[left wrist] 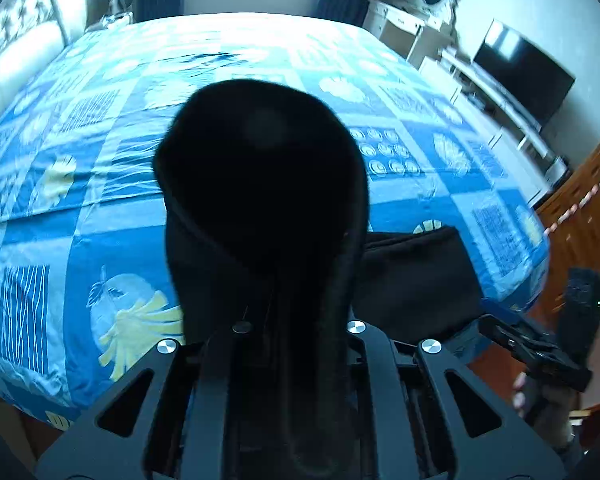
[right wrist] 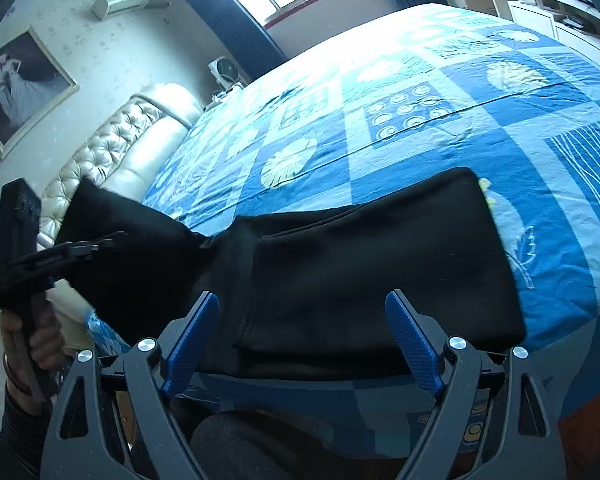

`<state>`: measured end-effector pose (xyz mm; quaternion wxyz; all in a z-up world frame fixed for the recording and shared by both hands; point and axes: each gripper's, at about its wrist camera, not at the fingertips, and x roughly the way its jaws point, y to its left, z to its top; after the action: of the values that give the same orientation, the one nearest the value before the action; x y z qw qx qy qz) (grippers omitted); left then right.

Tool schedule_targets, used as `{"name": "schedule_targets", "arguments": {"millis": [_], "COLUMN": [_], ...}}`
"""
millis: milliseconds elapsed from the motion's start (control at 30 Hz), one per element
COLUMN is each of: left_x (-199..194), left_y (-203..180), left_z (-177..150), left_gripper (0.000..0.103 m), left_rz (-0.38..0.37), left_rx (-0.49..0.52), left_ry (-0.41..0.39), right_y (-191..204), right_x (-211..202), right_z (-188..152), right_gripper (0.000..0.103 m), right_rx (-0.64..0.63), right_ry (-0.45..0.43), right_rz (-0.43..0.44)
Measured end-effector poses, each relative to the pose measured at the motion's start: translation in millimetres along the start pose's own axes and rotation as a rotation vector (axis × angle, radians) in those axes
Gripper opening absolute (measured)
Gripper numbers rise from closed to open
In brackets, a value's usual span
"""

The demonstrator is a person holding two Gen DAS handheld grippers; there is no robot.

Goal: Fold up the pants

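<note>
Black pants lie folded lengthwise across the near edge of the bed, on a blue patterned cover. One end is lifted off the bed at the left, with my left gripper shut on it. In the left wrist view that raised cloth hangs over my left gripper and hides its fingers. The rest of the pants stays on the cover. My right gripper is open just in front of the pants' near edge, its blue pads wide apart and touching nothing. It also shows as the right gripper in the left wrist view.
A padded headboard stands at the bed's left end, with a small fan beside it. A TV on a white unit and a wooden door are at the right. A hand grips the left tool's handle.
</note>
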<state>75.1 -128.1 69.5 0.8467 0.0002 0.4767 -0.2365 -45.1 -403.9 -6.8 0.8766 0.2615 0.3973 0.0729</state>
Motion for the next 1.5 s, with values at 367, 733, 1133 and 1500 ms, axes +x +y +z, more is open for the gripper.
{"name": "schedule_targets", "arguments": {"millis": [367, 733, 1133, 1500], "left_x": [72, 126, 133, 39], "left_y": [-103, -149, -166, -130], "left_z": [-16, -43, -52, -54], "left_gripper": [0.013, 0.013, 0.046, 0.091], "left_rz": [0.132, 0.233, 0.248, -0.024], "left_rx": [0.176, 0.282, 0.294, 0.131], "left_ry": [0.063, 0.125, 0.098, -0.097], "right_y": [-38, -64, -81, -78], "right_x": [-22, -28, -40, -46], "right_z": [-4, -10, -11, 1], "right_gripper": [0.085, 0.085, 0.085, 0.085], "right_rx": [0.087, 0.154, 0.200, 0.232], "right_ry": [-0.046, -0.056, -0.080, -0.065], "right_rz": [0.015, 0.030, 0.021, 0.101]}}
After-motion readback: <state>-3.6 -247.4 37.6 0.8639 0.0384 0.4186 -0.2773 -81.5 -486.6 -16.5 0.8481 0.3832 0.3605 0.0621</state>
